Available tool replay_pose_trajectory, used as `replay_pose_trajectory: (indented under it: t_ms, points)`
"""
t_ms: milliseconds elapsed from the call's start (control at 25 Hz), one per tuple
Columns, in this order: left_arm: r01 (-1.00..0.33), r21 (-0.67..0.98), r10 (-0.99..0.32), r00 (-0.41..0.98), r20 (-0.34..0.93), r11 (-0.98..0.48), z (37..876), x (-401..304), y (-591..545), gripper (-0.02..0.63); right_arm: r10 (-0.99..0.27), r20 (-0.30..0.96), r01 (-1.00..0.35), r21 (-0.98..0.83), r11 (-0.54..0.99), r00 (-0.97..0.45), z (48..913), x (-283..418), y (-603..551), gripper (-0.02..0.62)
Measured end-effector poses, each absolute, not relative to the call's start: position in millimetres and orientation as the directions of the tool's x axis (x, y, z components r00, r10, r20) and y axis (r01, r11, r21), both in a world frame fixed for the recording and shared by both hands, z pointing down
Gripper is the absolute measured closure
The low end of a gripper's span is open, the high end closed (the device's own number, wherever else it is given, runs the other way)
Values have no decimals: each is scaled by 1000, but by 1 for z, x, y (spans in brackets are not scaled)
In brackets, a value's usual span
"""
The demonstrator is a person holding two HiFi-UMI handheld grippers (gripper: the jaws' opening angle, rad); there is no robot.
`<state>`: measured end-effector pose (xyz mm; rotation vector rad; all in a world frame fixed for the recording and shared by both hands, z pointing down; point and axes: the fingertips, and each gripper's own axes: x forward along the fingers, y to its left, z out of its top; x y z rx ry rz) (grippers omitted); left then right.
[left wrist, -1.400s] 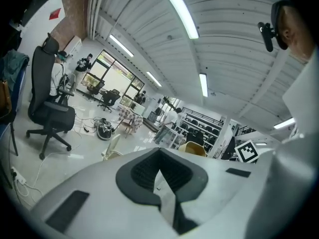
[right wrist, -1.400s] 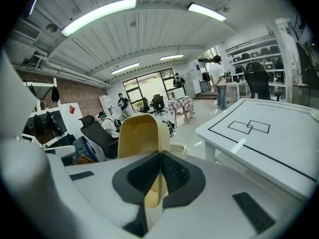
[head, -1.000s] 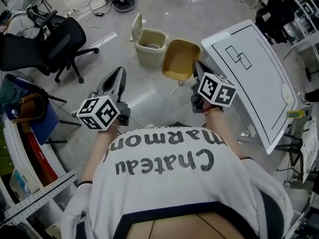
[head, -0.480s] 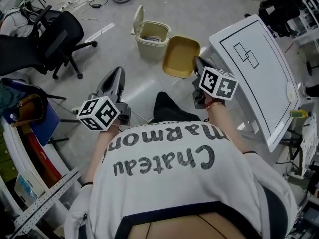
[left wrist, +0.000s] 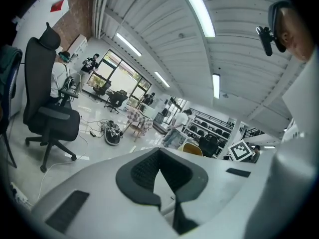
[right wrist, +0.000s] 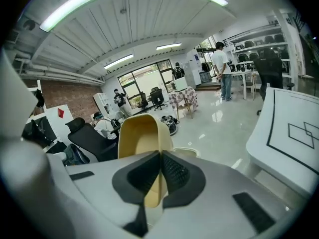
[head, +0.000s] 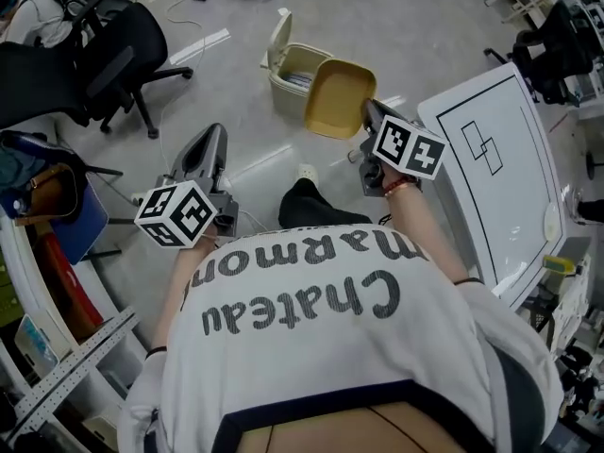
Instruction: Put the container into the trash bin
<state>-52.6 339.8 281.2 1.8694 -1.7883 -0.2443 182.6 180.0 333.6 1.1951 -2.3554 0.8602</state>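
Floor point(head: 415, 26), glossy and grey, spreads under me, with cables point(head: 179, 3) trailing at its far edge beside an office chair point(head: 123, 50). My right hand-held gripper point(head: 370, 121) is clamped on the rim of the yellow container point(head: 340, 97). The container hangs in the air, its far edge overlapping the near rim of the trash bin point(head: 283, 88), whose lid point(head: 278, 36) is tipped back. My left hand-held gripper point(head: 209, 144) has its jaws together on nothing, over bare floor. A white worktop point(head: 510, 196) stands just to my right, and open floor lies left of the bin.
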Motion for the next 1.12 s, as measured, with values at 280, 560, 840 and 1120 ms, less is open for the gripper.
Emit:
replay_pose_trajectory:
  t_ms: [280, 560, 840, 1120]
  points:
    - [-870, 491, -974, 62, 217, 54, 271, -72, 259, 583, -572, 546, -788, -367, 494, -612, 323, 156, 94, 561]
    - [-870, 489, -977, 49, 207, 60, 270, -70, 176, 584, -558, 545, -777, -365, 513, -625, 324, 151, 13, 563]
    - [-860, 501, -978, 14, 210, 95, 285, -79, 123, 583, -550, 542, -767, -366, 526, -636, 336, 144, -45, 563]
    - [-865, 490, -970, 19, 242, 106, 301, -77, 101, 583, -536, 554, -768, -397, 502, -637, 359, 139, -66, 563]
